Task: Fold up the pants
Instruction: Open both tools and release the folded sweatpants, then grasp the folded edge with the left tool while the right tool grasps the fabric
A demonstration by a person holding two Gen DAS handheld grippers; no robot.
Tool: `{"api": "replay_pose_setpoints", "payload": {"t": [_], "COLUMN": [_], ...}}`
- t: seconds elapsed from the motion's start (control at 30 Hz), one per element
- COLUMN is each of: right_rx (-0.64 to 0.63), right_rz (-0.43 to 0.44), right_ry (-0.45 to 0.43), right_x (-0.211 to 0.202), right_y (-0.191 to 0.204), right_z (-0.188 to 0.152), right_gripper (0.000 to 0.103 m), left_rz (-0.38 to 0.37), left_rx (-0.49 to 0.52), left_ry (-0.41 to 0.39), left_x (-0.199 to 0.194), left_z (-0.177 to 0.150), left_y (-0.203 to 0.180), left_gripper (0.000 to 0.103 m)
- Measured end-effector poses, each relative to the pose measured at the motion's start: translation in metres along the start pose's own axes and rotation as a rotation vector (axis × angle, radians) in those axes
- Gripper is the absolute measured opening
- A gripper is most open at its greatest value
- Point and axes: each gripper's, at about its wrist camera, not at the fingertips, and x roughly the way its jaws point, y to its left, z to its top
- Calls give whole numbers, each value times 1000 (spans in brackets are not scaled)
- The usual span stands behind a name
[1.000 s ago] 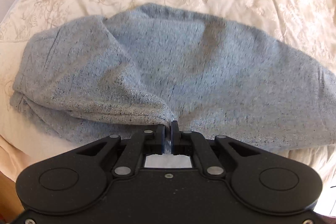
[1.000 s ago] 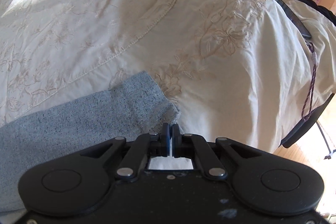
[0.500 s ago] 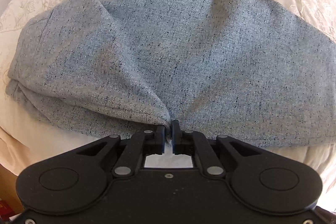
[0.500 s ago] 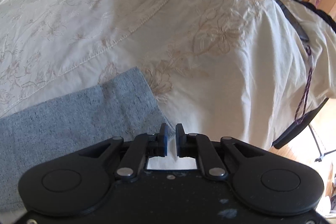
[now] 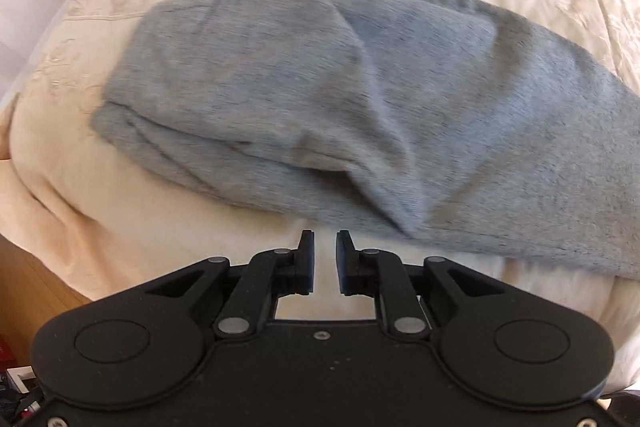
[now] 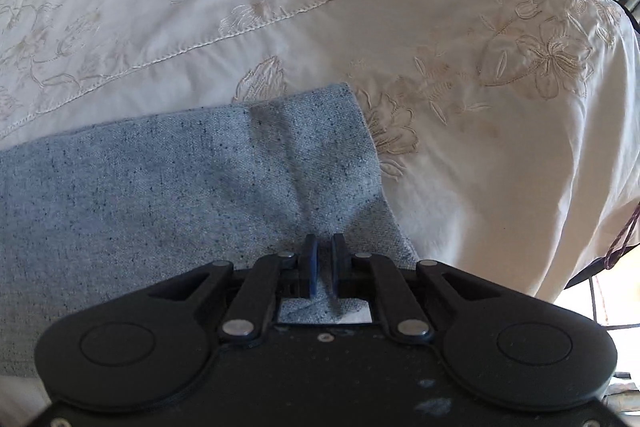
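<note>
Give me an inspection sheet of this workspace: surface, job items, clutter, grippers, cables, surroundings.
Surface: cream embroidered bedspread, creased, sunlit in part.
Job's things: blue-grey pants, folded over in layers on the bedspread; one end lies flat in the right wrist view.
Clutter: dark item with a purple cord at the bed's right edge; what it is, cannot tell.
Grippers: left gripper jaws opening, nothing between them, just off the pants' near edge. Right gripper jaws closing over the pants' end, a gap between them; whether fabric is pinched, cannot tell.
Cables: nothing seen.
Surroundings: wood-coloured surface beside the bed, small items low in the left view, too small to tell.
</note>
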Motion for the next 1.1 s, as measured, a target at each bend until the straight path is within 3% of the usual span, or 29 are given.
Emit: {"api": "replay_pose_setpoints", "payload": {"t": [0.23,0.3,0.33,0.37,0.4,0.57,0.73,0.83,1.1], "right_rx": [-19,-33,-43,-50,-54,-131,-300,-406,-641], "right_rz": [31,52,65,77,92,225,404,519,646], "right_ry": [-93,-129,-145,-156,-164,-199,-200,-177,-126], "right_x": [-37,-53,-63,-70,-78,-121,-161,-180,-196], "right_y": [22,38,48,58,69,140,229,286,389], "right_z": [-2,-4,-5,-7,-8,-30,-66,-90,-137], "right_gripper": [9,9,9,8,9,11,13,14,17], "left_rz": [-7,-33,-47,-68,-84,-105,-152,-159,-117], "left_rx": [-64,-104,-121,-135,-142,-136,-155,-170,-143], "left_ry": [-52,-48,-44,-38,-30,-11,36,9,-51], "left_x": [-1,0,4,8,13,36,56,54,57], "left_z": [38,49,55,58,62,78,89,93,112], "left_y": [56,68,75,81,88,113,141,159,210], "left_gripper": [22,31,42,47,47,47,47,47,47]}}
